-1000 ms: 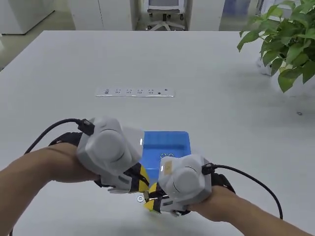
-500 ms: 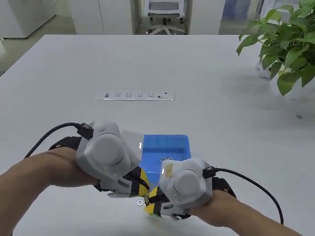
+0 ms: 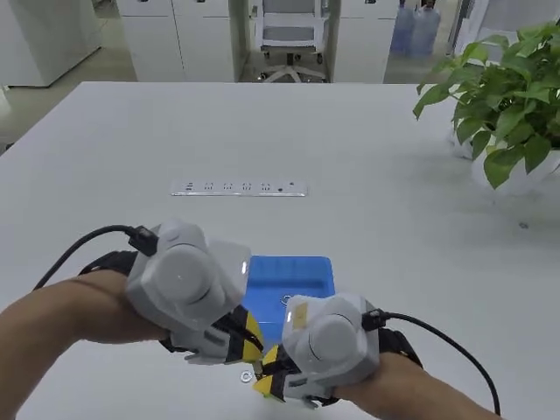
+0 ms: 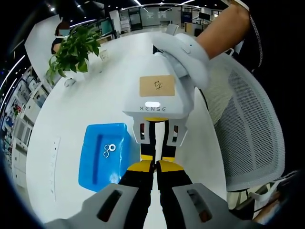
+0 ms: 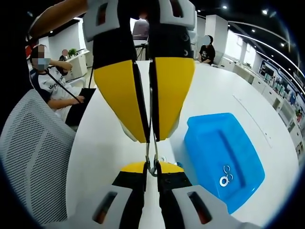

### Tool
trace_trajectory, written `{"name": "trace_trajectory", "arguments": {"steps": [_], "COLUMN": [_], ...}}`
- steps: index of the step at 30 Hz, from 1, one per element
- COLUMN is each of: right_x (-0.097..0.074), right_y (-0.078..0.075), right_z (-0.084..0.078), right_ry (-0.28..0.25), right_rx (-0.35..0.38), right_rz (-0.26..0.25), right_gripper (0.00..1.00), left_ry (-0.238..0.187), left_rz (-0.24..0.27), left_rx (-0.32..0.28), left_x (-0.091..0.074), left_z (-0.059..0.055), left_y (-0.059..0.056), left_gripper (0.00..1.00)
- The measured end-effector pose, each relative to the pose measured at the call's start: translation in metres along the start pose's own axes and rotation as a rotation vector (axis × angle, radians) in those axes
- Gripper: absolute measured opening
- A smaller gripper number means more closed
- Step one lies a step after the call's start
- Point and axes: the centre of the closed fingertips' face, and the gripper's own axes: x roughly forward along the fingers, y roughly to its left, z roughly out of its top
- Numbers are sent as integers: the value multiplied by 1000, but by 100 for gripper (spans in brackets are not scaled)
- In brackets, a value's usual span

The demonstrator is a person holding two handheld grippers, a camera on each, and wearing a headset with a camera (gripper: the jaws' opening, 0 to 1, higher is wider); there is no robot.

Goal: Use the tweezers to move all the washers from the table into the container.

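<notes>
Nearest the person, the left tongs (image 4: 154, 164) and the right tongs (image 5: 152, 168) are still nose to nose, as they were a second ago. The head view has slid downward as a whole, which is the headset tilting; against the container the tongs have barely shifted. In the right gripper view, the left tongs are closed on the thin metal tweezers (image 5: 151, 119), gripped between their yellow pads. The right tongs are drawn to a sliver and appear to nip the tweezers' lower end. Just under the meeting tips, one washer (image 3: 248, 376) lies on the desk (image 3: 394, 175), in the same place relative to the tongs as before. So no pick has happened yet, and the grip on the tweezers seems to be what is being settled. Just beyond, the blue container (image 3: 302, 267) holds a few washers (image 5: 224, 180) already. Farther off are a power strip (image 3: 238, 188) and a plant (image 3: 499, 114).
</notes>
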Motion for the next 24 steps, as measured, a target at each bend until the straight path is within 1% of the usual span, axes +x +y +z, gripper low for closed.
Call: {"name": "trace_trajectory", "arguments": {"steps": [5, 14, 18, 24], "right_x": [-6, -16, -22, -31], "right_y": [1, -4, -10, -19], "right_z": [6, 17, 26, 32], "right_ry": [-3, -12, -20, -20], "right_rx": [-14, -37, -47, -59], "right_rz": [-4, -17, -30, -46], "right_gripper": [10, 10, 10, 10], "left_ry": [-6, -11, -15, -23], "left_rz": [5, 23, 31, 48], "left_rx": [1, 14, 26, 45], "left_x": [-8, -20, -27, -34], "left_z": [5, 14, 20, 29], "left_y": [0, 3, 9, 17], "left_gripper": [7, 7, 7, 7]}}
